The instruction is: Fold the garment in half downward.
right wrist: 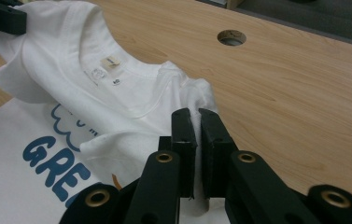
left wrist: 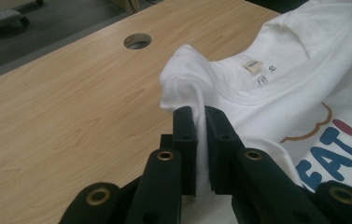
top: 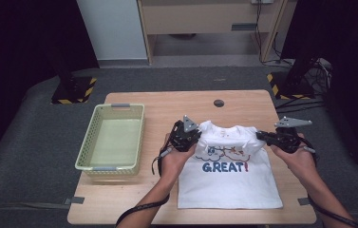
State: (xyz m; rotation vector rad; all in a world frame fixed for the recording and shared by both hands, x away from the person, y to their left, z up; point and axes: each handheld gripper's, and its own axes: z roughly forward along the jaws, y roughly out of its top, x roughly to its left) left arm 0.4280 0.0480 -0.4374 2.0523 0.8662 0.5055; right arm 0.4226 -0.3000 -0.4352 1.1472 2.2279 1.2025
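Where both grippers pinch it, the T-shirt [top: 229, 175] reads "GREAT!".

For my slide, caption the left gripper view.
Left tool shut on the shoulder of a white T-shirt, lifting the fabric above the wooden table.

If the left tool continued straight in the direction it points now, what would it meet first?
The left tool is already shut on the shoulder fold of the white T-shirt, so that bunched cloth comes first. Past it lies bare wooden table; the round cable hole sits to the left of that line, though depth is unclear.
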